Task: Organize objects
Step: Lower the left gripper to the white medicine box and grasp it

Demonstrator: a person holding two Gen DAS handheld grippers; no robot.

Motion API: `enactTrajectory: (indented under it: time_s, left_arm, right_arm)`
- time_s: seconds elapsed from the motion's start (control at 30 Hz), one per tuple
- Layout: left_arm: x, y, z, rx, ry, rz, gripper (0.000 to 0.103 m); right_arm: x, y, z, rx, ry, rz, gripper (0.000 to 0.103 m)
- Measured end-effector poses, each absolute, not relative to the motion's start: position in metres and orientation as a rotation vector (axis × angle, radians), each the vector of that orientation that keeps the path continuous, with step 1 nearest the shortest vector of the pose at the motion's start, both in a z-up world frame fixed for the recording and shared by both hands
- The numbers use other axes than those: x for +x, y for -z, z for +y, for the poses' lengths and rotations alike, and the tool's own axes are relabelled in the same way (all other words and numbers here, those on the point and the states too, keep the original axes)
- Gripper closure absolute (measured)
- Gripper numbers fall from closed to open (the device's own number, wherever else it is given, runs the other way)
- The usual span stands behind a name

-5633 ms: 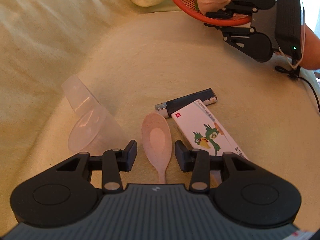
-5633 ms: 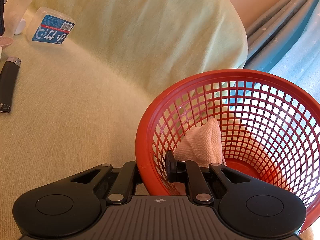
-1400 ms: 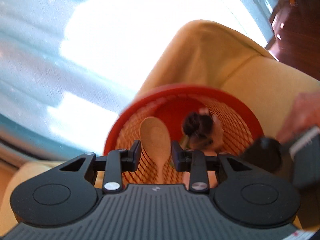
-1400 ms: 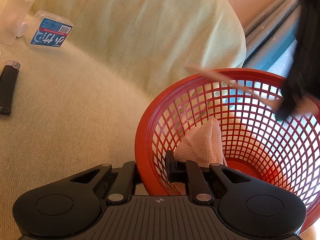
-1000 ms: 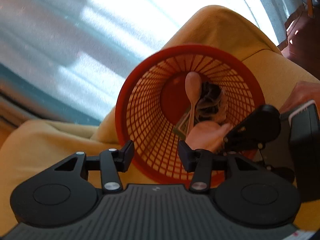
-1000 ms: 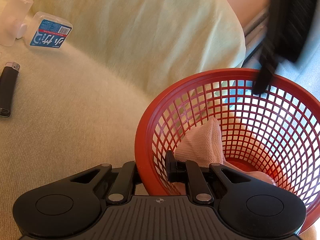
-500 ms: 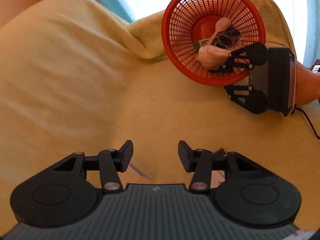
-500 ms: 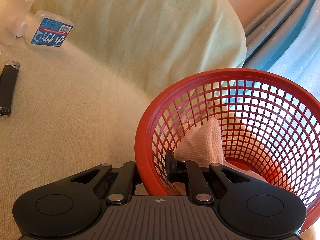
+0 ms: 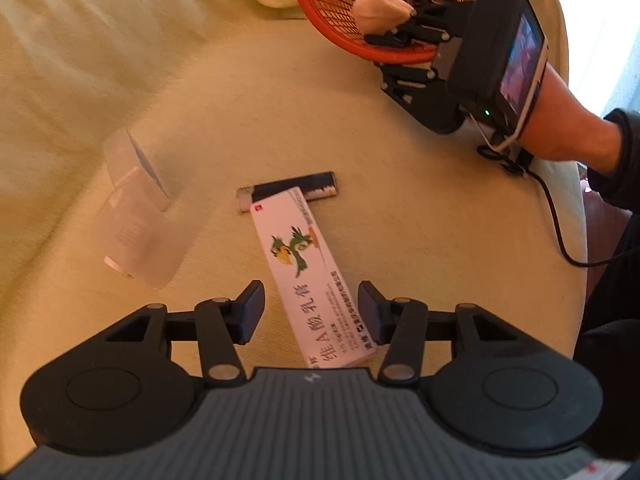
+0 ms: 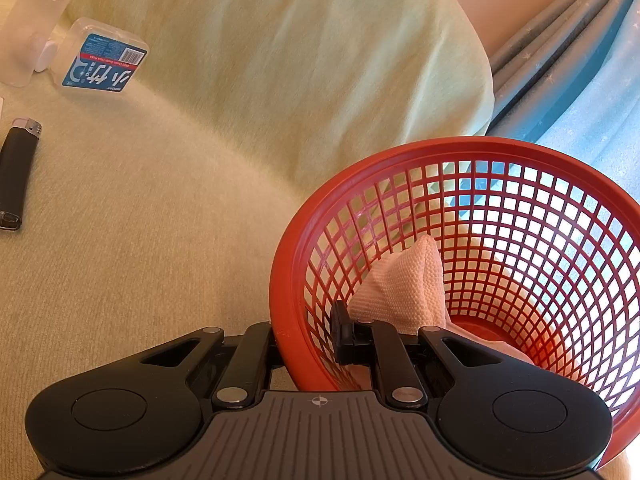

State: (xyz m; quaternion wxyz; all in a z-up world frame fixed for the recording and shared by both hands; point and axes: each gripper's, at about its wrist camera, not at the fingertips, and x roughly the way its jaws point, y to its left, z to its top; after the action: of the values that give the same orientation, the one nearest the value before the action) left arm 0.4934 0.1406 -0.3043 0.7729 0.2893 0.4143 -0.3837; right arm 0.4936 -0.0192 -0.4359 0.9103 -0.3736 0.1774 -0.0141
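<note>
My left gripper (image 9: 311, 310) hangs open low over the cushion, one finger on each side of a white carton with a green bird (image 9: 298, 252). The pads do not touch the carton. A black lighter (image 9: 296, 187) lies across the carton's far end. At the top right, my right gripper (image 9: 394, 54) is shut on the rim of the red mesh basket (image 9: 320, 20). In the right wrist view, the right gripper (image 10: 304, 344) has one finger outside and one inside the basket (image 10: 440, 148). A pink cloth (image 10: 404, 284) lies in the basket.
Clear plastic containers (image 9: 136, 220) lie left of the carton. A clear box with a blue label (image 10: 100, 60) and a clear cup (image 10: 32, 28) sit by the sofa back (image 10: 280, 60). A person's hand (image 9: 568, 136) and cable (image 9: 560, 232) are at right.
The left gripper dropped the pink spoon into the basket, then swung back and down over the cushion to straddle the white carton. The right gripper has kept still on the basket rim.
</note>
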Motion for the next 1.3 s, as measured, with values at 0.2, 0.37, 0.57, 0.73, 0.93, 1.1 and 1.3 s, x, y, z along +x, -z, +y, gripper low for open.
enactTrajectory:
  time_s: [0.2, 0.37, 0.57, 0.73, 0.93, 1.1, 1.3]
  left_arm:
    - [0.491, 0.317, 0.138, 0.686, 0.828, 0.891, 0.057]
    - [0.485, 0.319, 0.144, 0.796, 0.847, 0.861, 0.066]
    - [0.489, 0.319, 0.162, 0.853, 0.832, 0.842, 0.067]
    - [0.500, 0.321, 0.174, 0.719, 0.816, 0.878, 0.066]
    - [0.498, 0.323, 0.173, 0.732, 0.825, 0.870, 0.068]
    - [0.477, 0.316, 0.165, 0.998, 0.828, 0.686, 0.070]
    - [0.455, 0.296, 0.162, 1.269, 0.824, 0.430, 0.070]
  right_arm:
    - [0.494, 0.436, -0.018, -0.769, 0.030, 0.366, 0.095]
    - [0.494, 0.436, -0.018, -0.769, 0.030, 0.366, 0.095]
    - [0.494, 0.436, -0.018, -0.771, 0.030, 0.367, 0.095]
    - [0.494, 0.437, -0.018, -0.772, 0.030, 0.367, 0.095]
    - [0.493, 0.437, -0.018, -0.773, 0.031, 0.368, 0.095]
    - [0.493, 0.437, -0.018, -0.772, 0.031, 0.367, 0.095]
    - [0.493, 0.437, -0.018, -0.772, 0.031, 0.367, 0.095]
